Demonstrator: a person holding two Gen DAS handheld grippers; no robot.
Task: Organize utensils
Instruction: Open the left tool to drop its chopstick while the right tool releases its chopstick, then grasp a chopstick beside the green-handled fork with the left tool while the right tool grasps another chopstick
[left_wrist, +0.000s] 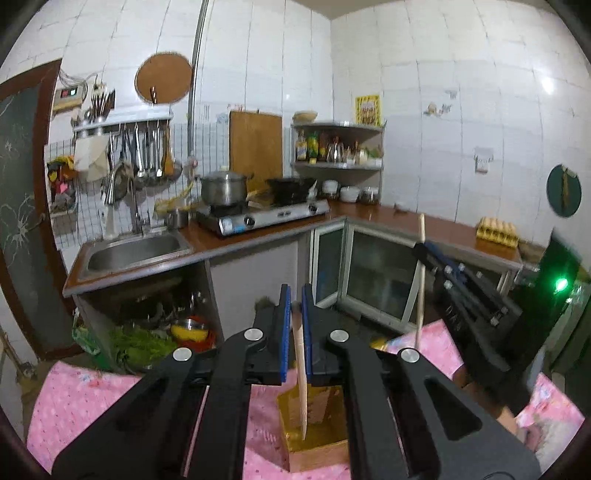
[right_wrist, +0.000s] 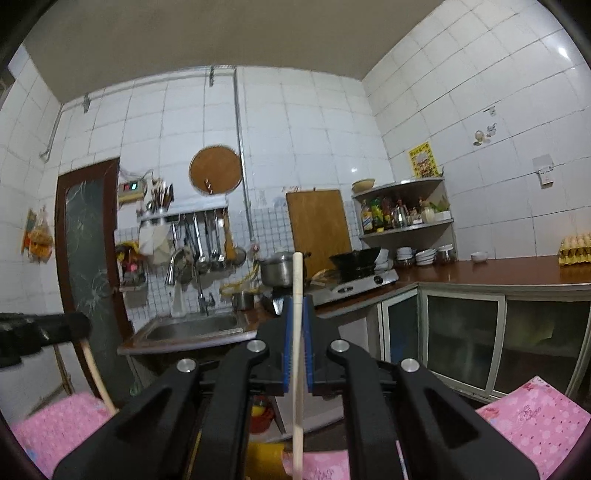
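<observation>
My left gripper (left_wrist: 296, 295) is shut on a flat wooden utensil (left_wrist: 301, 373). Its lower end hangs down inside an open gold box (left_wrist: 314, 439) standing on the pink cloth (left_wrist: 85, 402). My right gripper (right_wrist: 296, 302) is shut on a long pale wooden stick (right_wrist: 297, 369), held upright with its top end above the fingers. In the left wrist view the right gripper (left_wrist: 421, 245) shows at the right, holding that stick (left_wrist: 420, 288) over the cloth. In the right wrist view the left gripper's body shows at the left edge with its utensil (right_wrist: 96, 376) hanging below.
A kitchen counter (left_wrist: 258, 236) runs along the back with a sink (left_wrist: 136, 249), a gas stove (left_wrist: 262, 214) with a pot and a wok, a corner shelf of bottles (left_wrist: 338, 147) and an egg tray (left_wrist: 496, 229). Ladles hang on a wall rack (left_wrist: 144, 155).
</observation>
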